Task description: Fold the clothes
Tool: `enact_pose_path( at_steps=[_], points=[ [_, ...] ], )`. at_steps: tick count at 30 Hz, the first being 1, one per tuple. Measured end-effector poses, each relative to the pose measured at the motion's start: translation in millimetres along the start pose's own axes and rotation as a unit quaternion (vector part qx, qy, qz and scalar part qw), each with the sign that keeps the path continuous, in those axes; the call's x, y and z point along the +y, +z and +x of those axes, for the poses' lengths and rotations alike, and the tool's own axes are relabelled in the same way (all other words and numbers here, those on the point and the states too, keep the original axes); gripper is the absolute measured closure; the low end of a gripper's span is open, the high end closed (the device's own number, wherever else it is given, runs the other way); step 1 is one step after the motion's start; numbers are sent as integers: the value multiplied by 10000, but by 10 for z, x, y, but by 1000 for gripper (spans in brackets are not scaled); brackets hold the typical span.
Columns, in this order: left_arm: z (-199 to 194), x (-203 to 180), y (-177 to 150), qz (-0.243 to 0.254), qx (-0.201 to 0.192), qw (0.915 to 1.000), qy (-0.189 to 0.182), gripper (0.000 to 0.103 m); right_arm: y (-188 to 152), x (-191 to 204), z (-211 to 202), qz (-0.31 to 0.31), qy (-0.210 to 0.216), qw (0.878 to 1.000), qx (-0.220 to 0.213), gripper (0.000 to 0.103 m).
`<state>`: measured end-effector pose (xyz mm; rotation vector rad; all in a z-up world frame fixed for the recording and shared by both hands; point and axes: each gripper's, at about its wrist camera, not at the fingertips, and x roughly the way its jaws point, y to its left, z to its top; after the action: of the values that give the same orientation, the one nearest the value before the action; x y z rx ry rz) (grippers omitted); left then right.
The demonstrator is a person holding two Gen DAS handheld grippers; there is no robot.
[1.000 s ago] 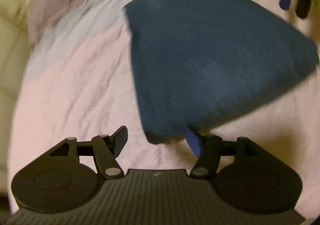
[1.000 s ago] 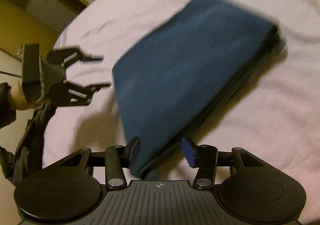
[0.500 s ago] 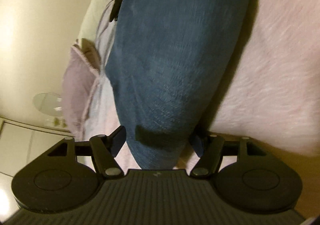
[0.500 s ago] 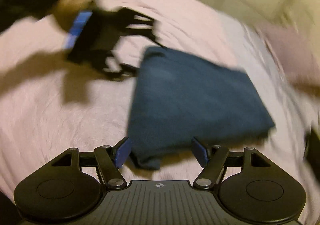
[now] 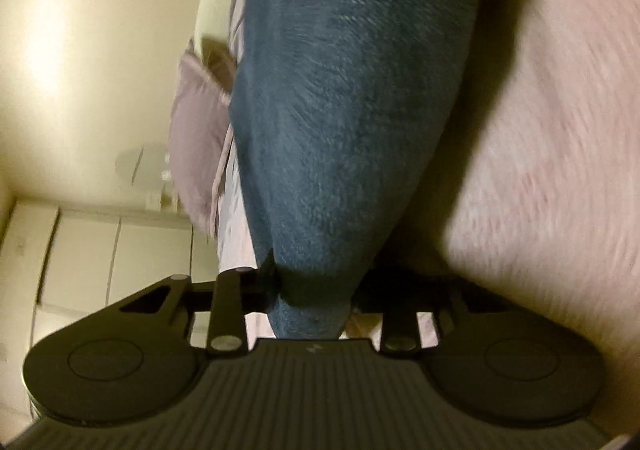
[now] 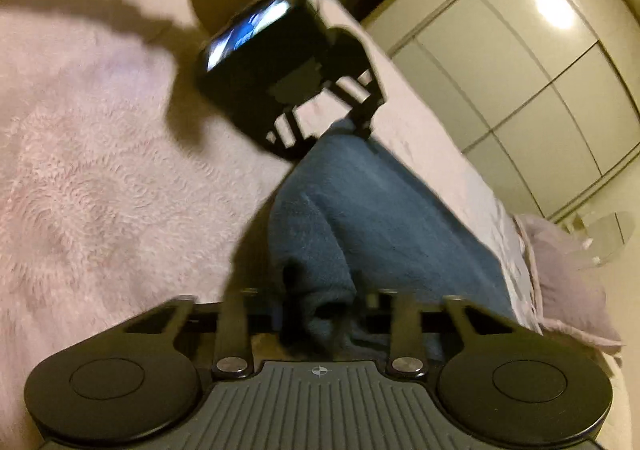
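I am clenching my left gripper [image 5: 314,292] on one corner of the folded blue garment [image 5: 352,97], its jaws having just been closing onto the cloth. My right gripper [image 6: 320,310] is pinching another corner, likewise just closed. The garment is lying on the fuzzy pink blanket [image 6: 92,185], a lilac pillow [image 6: 560,270] beyond it.

Left gripper [image 5: 314,292] jaws just closing, now pinching near end of folded blue cloth [image 5: 352,89]. Cloth lies on pink blanket [image 5: 560,169], shadow along its right edge. Mauve pillow [image 5: 196,137] just left of cloth; cream wall [image 5: 88,49] beyond pillow.
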<state>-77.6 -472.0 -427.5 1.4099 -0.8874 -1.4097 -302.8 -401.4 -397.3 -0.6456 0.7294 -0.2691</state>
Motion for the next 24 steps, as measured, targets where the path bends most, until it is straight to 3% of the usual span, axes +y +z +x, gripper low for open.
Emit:
enact_pose_path(
  at_steps=[4, 9, 13, 18, 22, 24],
  points=[
    [-213, 135, 233, -344, 331, 9988, -60, 79, -145, -139, -274, -168, 124, 9990, -384, 84],
    [-973, 181, 762, -668, 451, 9959, -401, 80, -511, -240, -886, -307, -175, 9983, -466, 84],
    [-1620, 83, 1480, -933, 435, 9929, -594, 81, -986, -275, -1345, 112, -455, 9985, -274, 83],
    [-2077, -170, 2480, -1241, 519, 9878, -779, 82, -1473, -289, -1761, 644, -678, 9956, 35, 80],
    [-2094, -307, 2872, -1741, 809, 9789, -693, 81, -1747, -271, -2078, 1039, -838, 9894, 575, 74],
    [-2096, -282, 2889, -2123, 912, 9706, -672, 80, -1868, -229, -2279, 1528, -853, 9827, 604, 71]
  ],
)
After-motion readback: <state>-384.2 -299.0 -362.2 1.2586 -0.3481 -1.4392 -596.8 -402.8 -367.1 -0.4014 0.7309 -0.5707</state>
